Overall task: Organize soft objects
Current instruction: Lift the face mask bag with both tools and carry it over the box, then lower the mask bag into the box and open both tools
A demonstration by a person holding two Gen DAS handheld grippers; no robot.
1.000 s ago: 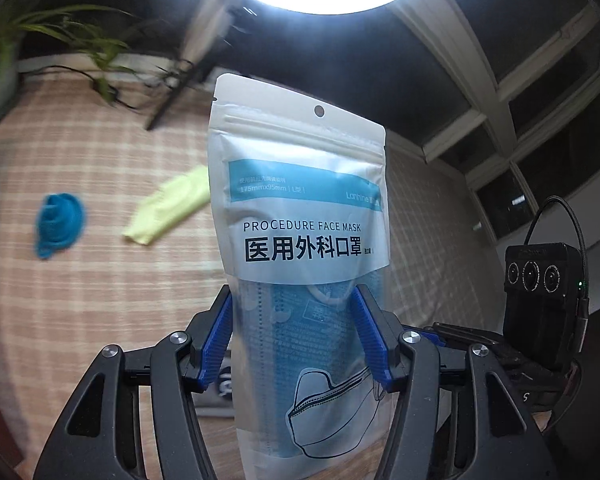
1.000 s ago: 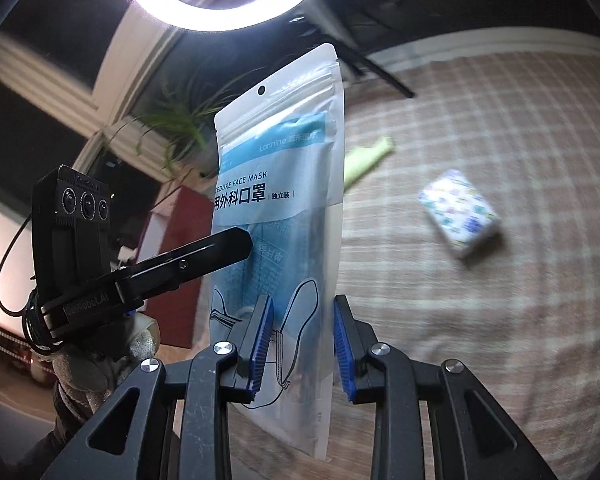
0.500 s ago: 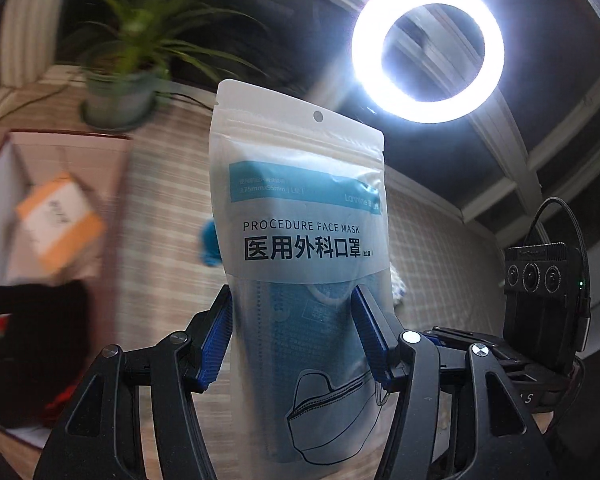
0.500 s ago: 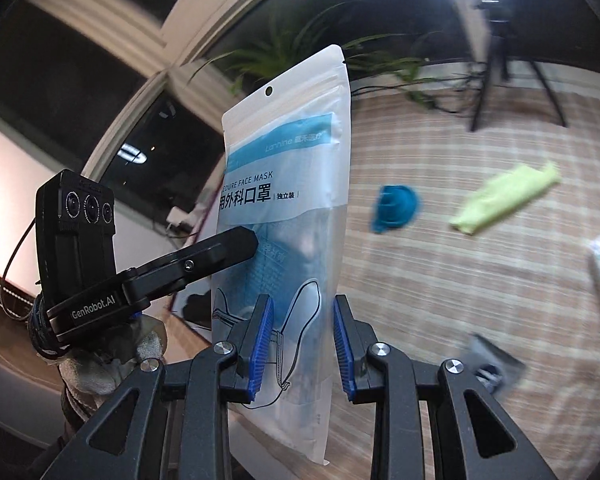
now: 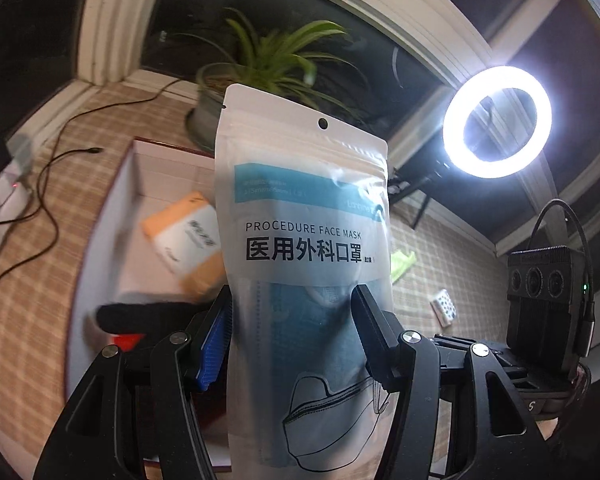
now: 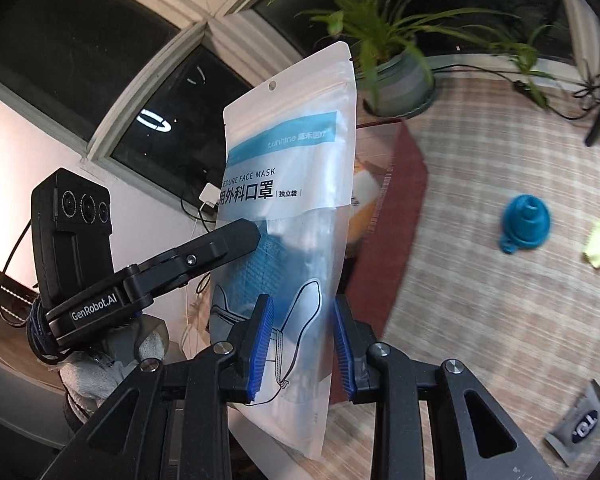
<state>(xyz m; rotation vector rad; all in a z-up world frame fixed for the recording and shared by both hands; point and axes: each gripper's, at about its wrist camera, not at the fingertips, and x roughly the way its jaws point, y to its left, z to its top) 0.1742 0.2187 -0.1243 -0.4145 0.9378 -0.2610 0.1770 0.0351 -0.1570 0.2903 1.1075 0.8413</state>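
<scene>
I hold the face-mask pouch (image 5: 306,264) upright, centre frame (white, teal band) | left gripper (image 5: 292,336) and right gripper (image 6: 302,344) both pinch it | open box (image 5: 148,168) left, bare mat (image 6: 480,320) right.

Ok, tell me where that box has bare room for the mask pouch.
Free: the box's pale floor along its near-left wall, beside the orange-and-white pack. Crowded: the near end, where a black item and something red lie. The mask pouch hides the box's right side, so I cannot judge there.
</scene>
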